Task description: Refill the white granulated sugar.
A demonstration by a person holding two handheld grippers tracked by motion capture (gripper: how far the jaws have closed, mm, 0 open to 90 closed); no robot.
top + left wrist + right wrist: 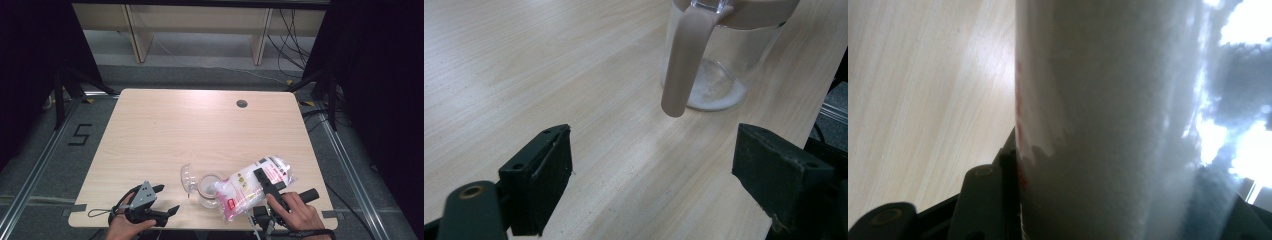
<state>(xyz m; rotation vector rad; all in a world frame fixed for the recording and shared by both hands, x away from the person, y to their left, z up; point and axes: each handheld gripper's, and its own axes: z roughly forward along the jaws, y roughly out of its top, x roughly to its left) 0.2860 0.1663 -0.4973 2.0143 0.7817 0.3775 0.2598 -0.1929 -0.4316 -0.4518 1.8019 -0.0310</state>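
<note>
Two grippers sit at the near edge of the pale wooden table (150,130). My left gripper (162,200) rests near the near left corner with its jaws wide apart and nothing between them. My right gripper (265,182), toward the near right corner, is clamped across a clear plastic bag of white powder with red print (250,185), tipped so its lower end hangs over the mouth of a clear glass jar with a beige rim (207,190). In the right gripper view the bag (1108,120) blocks nearly everything, and I cannot make out the far jaw behind it. From the left gripper view I see the jar (719,60) ahead with a thin layer of white powder on its bottom; its top is cut off. A clear domed lid (188,176) hangs open at the jar's left. Farther off, near the far right corner, is a small round grommet hole (242,103).
</note>
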